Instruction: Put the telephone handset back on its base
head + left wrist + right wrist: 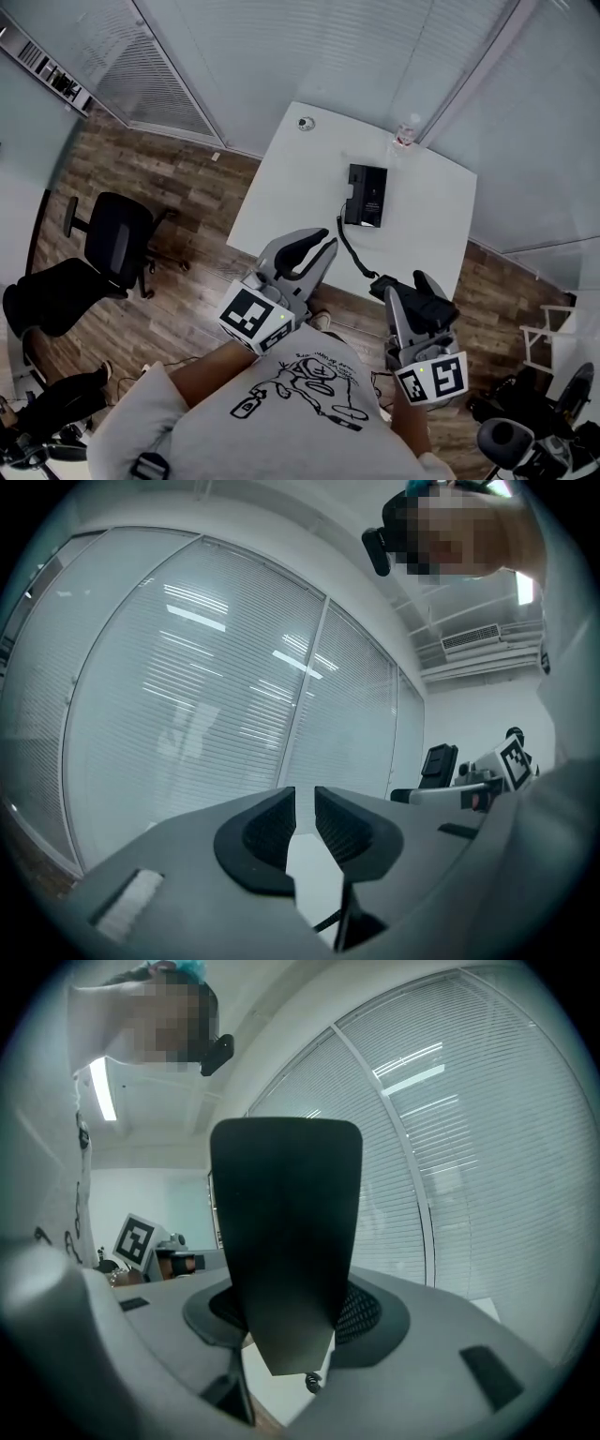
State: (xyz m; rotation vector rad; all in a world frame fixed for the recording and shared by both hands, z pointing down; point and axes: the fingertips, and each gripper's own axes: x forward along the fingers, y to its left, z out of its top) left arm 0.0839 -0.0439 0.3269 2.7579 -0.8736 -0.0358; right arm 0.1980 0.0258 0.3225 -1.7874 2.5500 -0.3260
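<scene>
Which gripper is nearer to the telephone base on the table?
Left. The left gripper is at the table edge before the telephone base; the right gripper, holding the handset, hangs farther back.

Head view looks down; both gripper views share the blinds.

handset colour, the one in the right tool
Black handset, best seen in the right gripper view.

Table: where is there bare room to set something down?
Bare: the table left of the phone base, and right of it out to the edge. Busier: the far edge, with a bottle and a small round thing; the cord trails off the near edge.
</scene>
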